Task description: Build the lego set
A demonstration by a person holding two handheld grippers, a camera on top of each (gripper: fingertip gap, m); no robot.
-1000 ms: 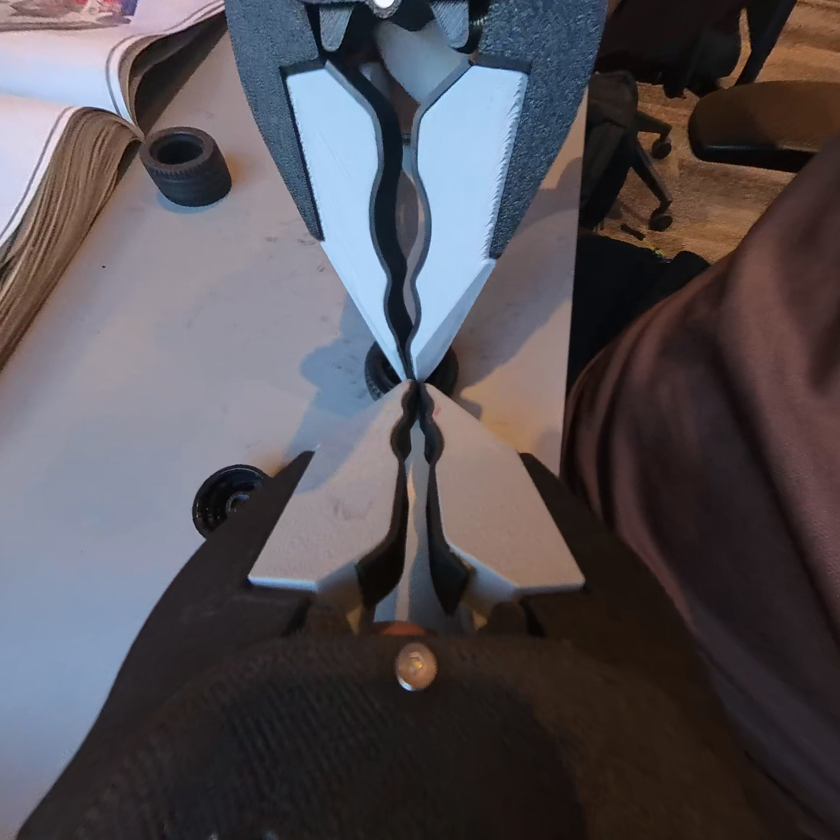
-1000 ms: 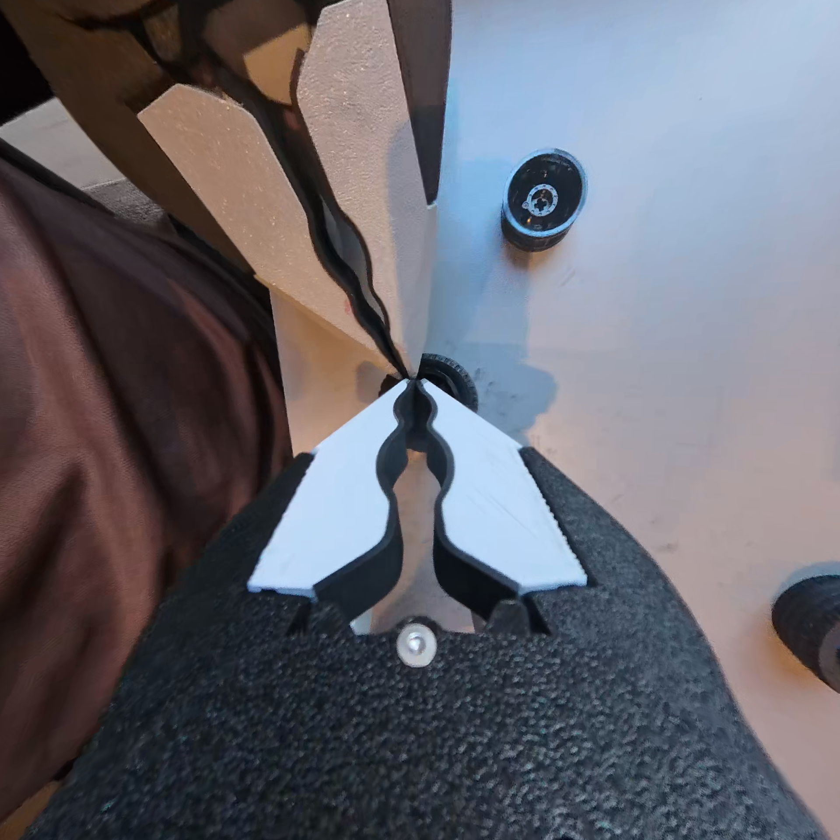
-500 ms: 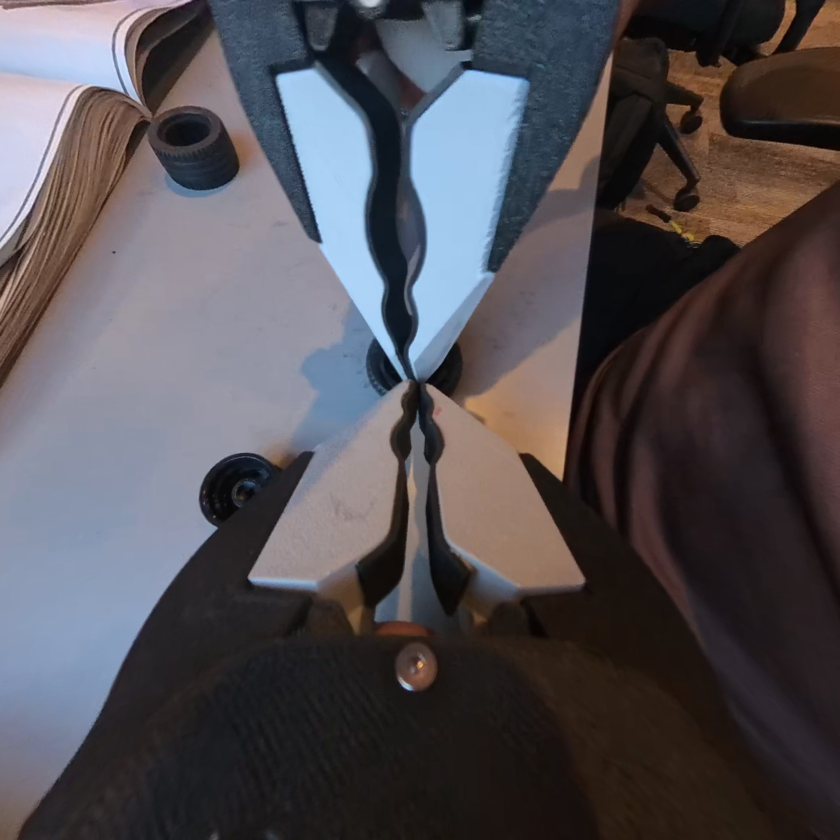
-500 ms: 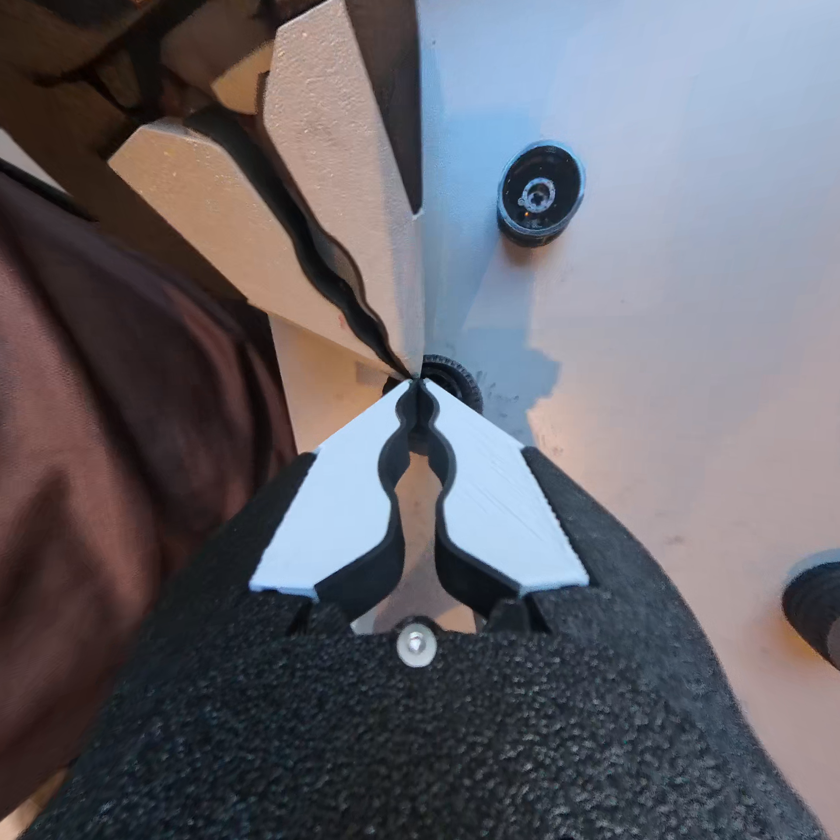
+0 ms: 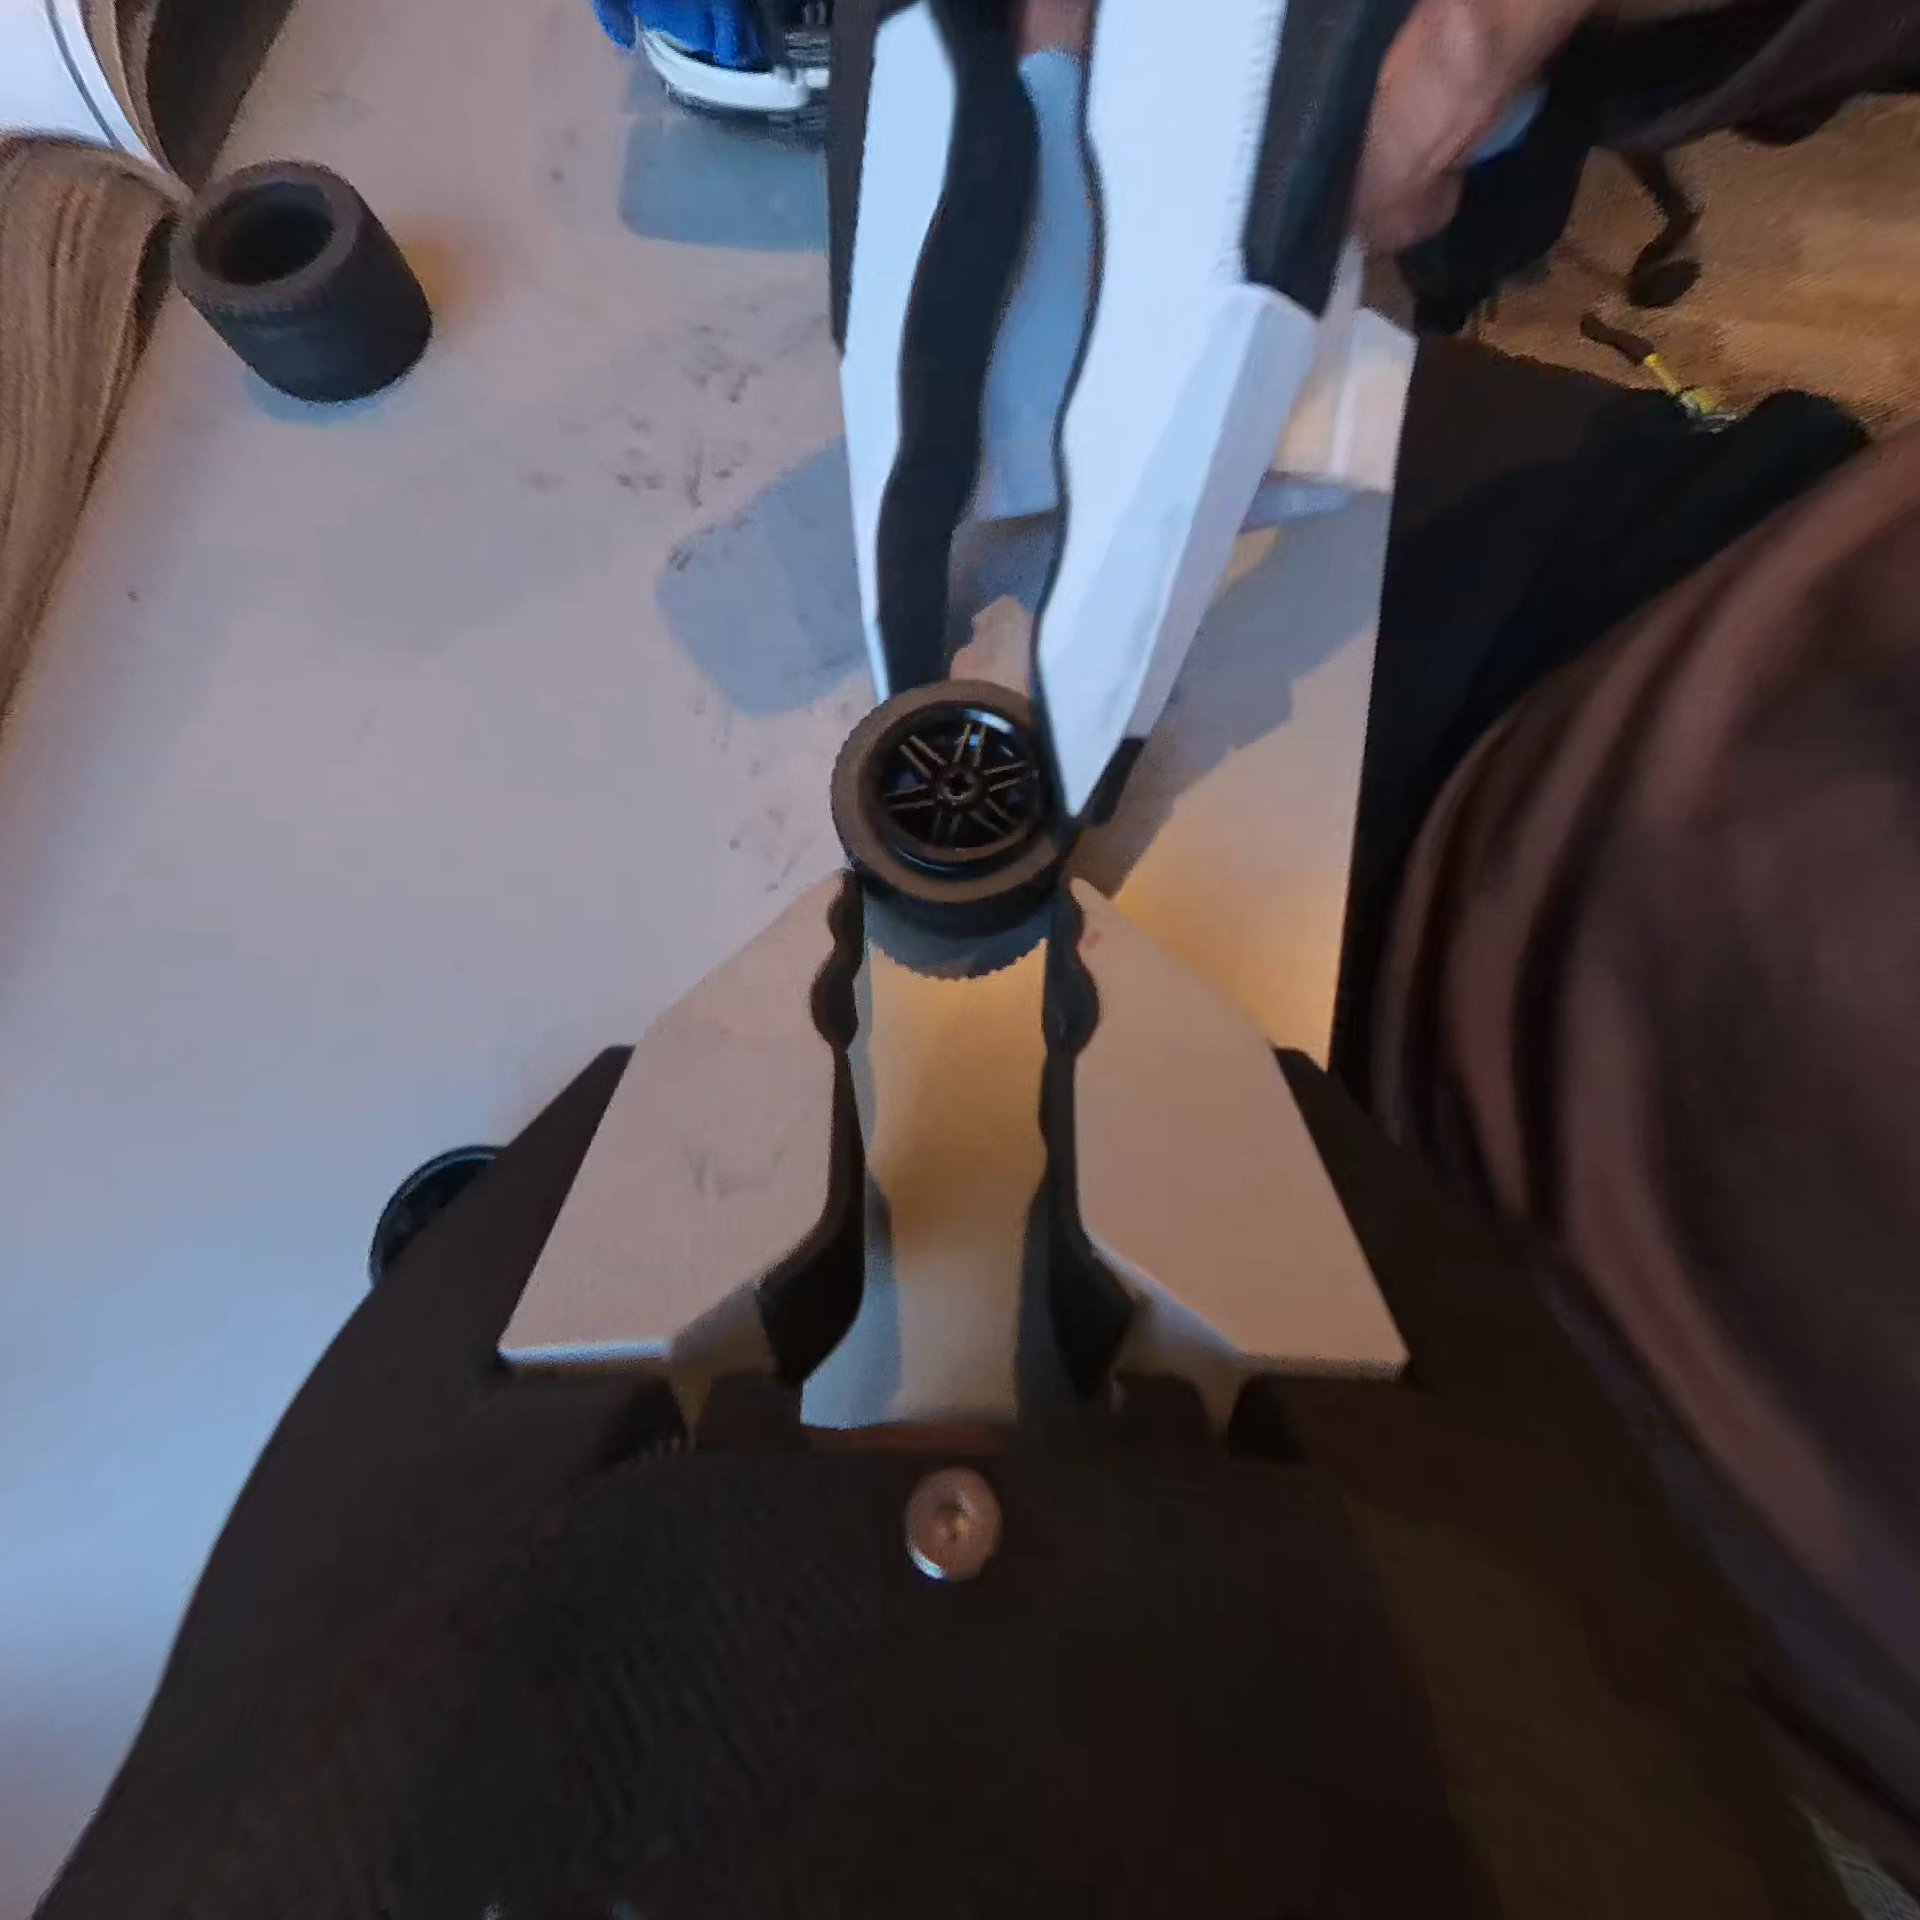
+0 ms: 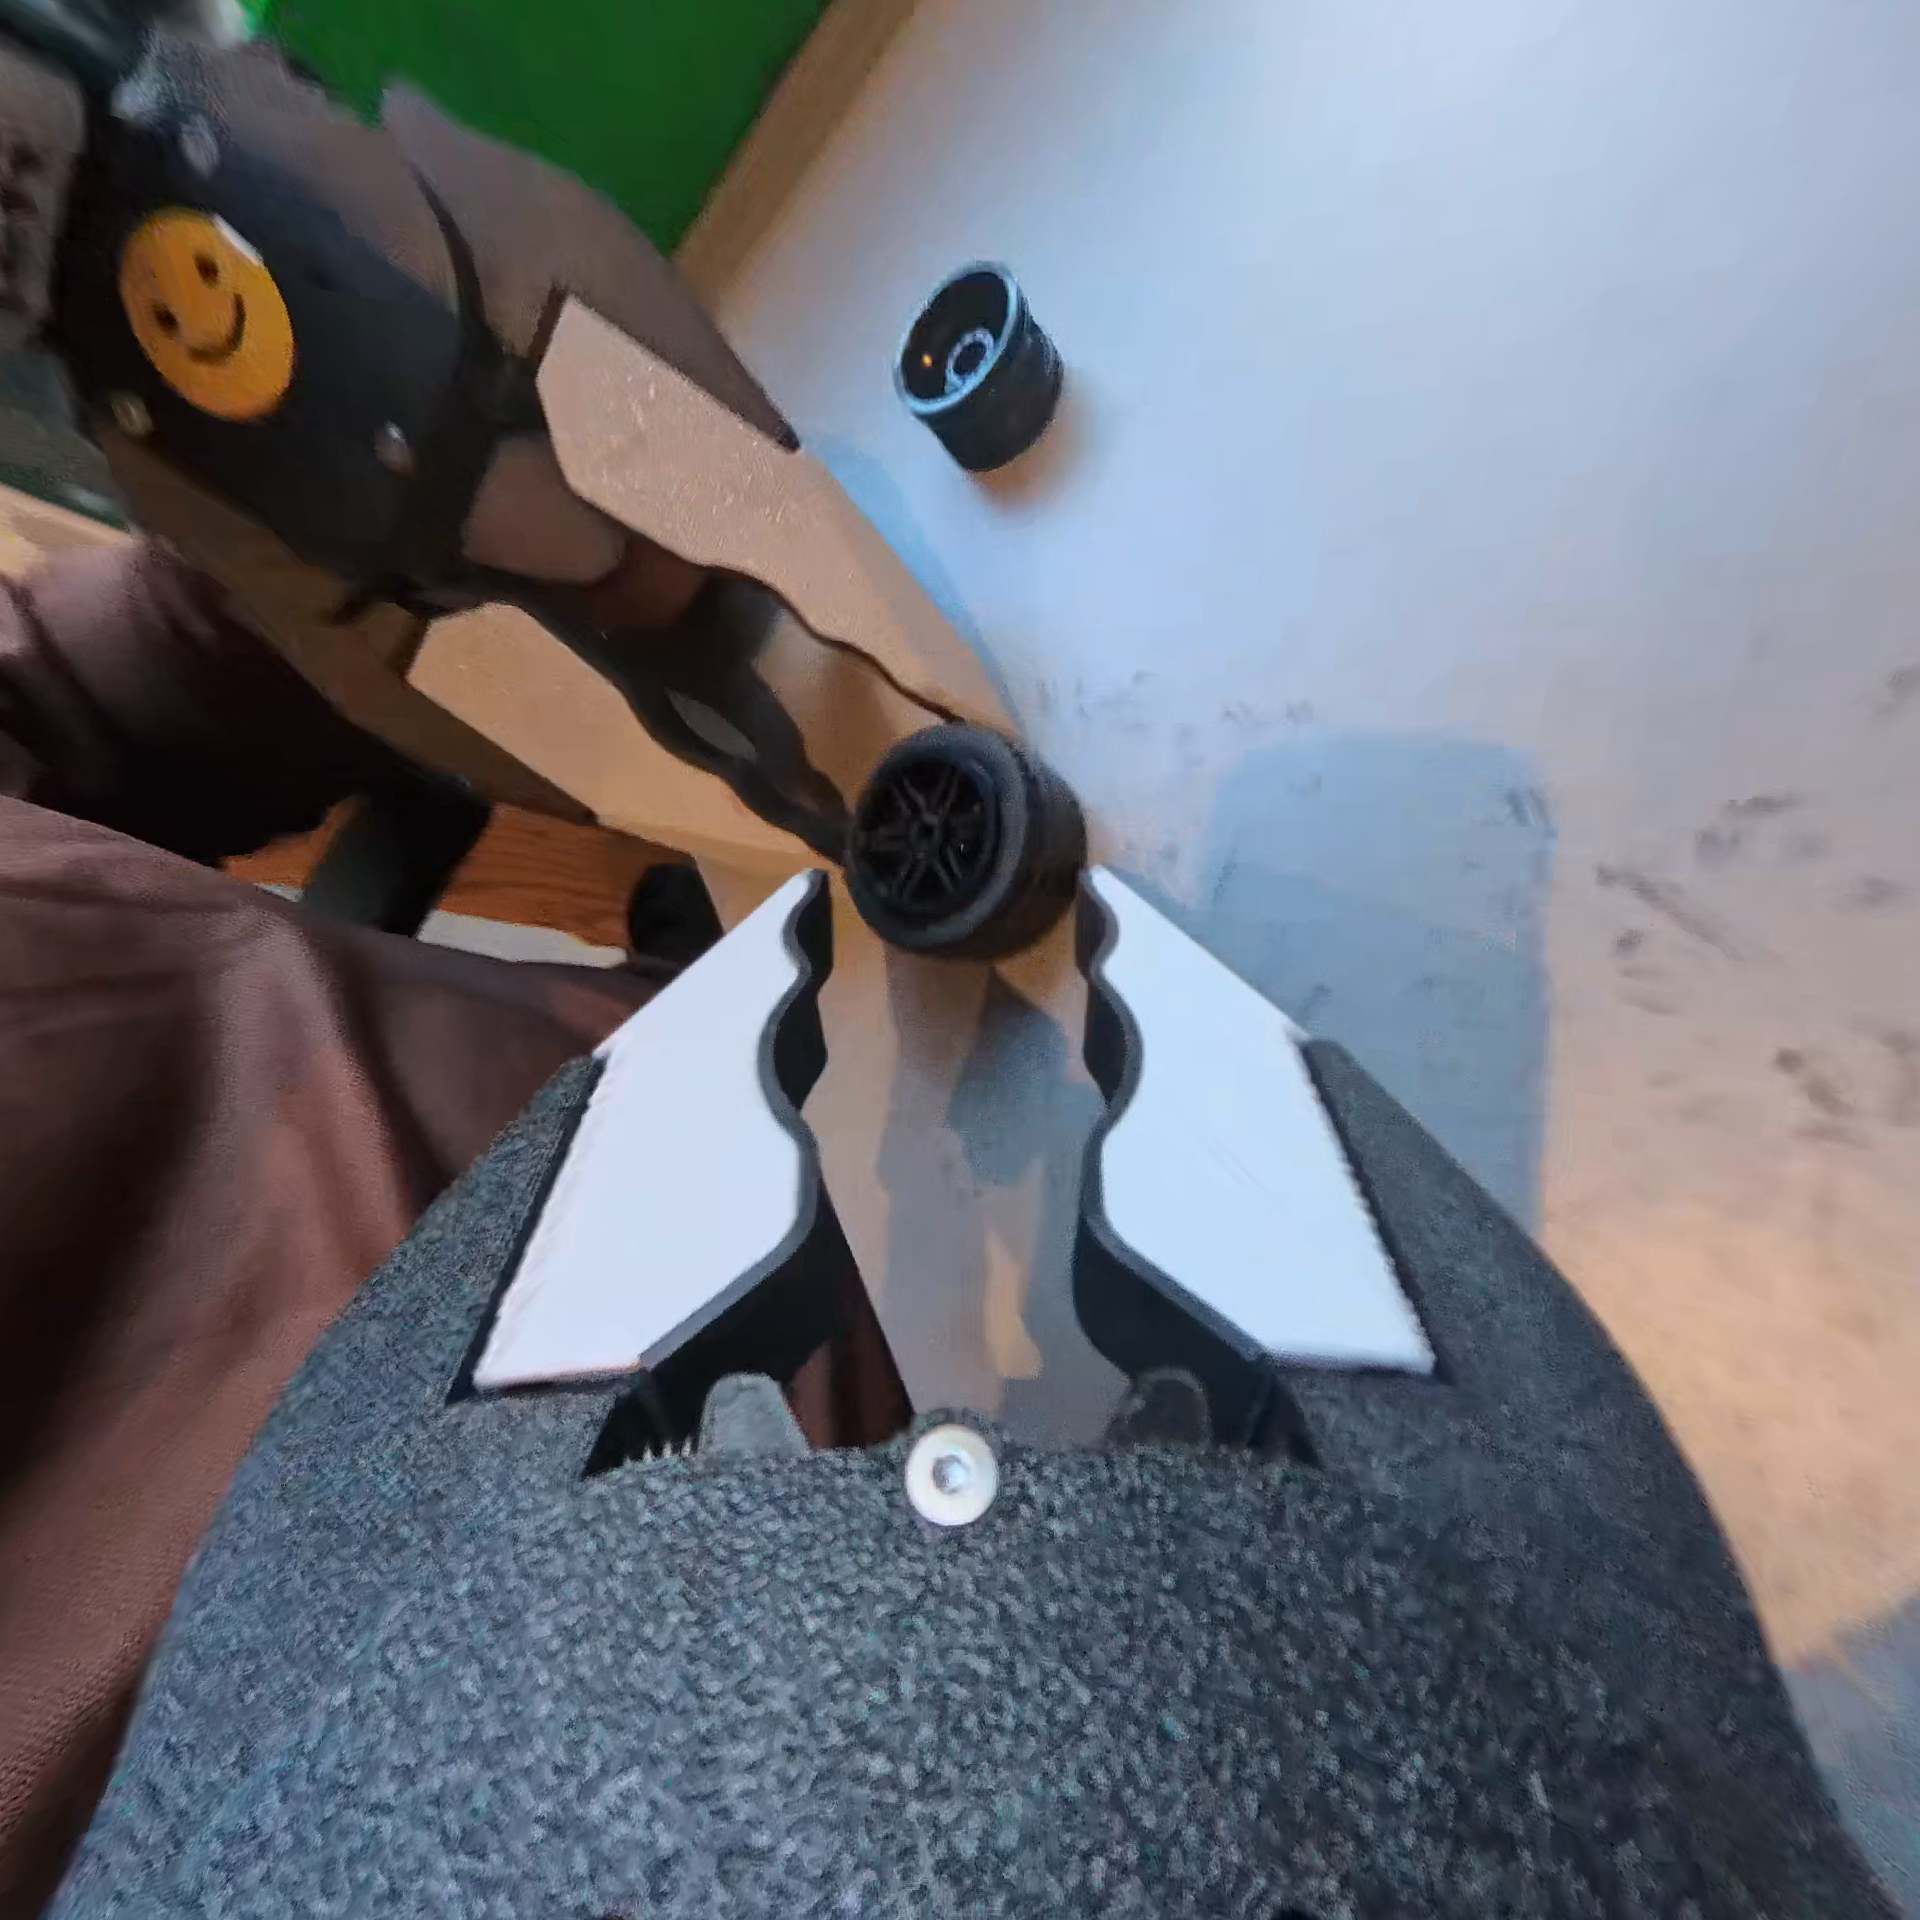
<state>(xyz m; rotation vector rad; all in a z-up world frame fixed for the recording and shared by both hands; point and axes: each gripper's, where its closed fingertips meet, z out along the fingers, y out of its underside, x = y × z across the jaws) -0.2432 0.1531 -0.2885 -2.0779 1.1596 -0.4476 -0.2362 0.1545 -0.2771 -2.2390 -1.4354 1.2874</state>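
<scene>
A small black spoked wheel (image 5: 951, 800) with its tyre on sits between both grippers near the table's right edge; the right wrist view shows it too (image 6: 951, 842). My left gripper (image 5: 953, 904) has its two tips against the tyre's sides and grips it. My right gripper (image 6: 956, 883) faces it from the opposite side with its fingers apart; one tip touches the tyre's side. In the left wrist view the right gripper (image 5: 987, 753) comes down from the top. Whether the wheel rests on the table is unclear.
A loose black tyre (image 5: 301, 281) stands at the far left beside an open book (image 5: 62, 364). Another black wheel rim (image 6: 977, 364) lies on the white table (image 5: 364, 779). A person's brown clothing (image 5: 1662, 1143) fills the side past the table edge. My two grippers' fingertips are within a few centimetres of each other.
Both grippers were shut tip to tip above the wheel. Now both have opened and come down around it, and the left gripper's tips have closed against the tyre.
</scene>
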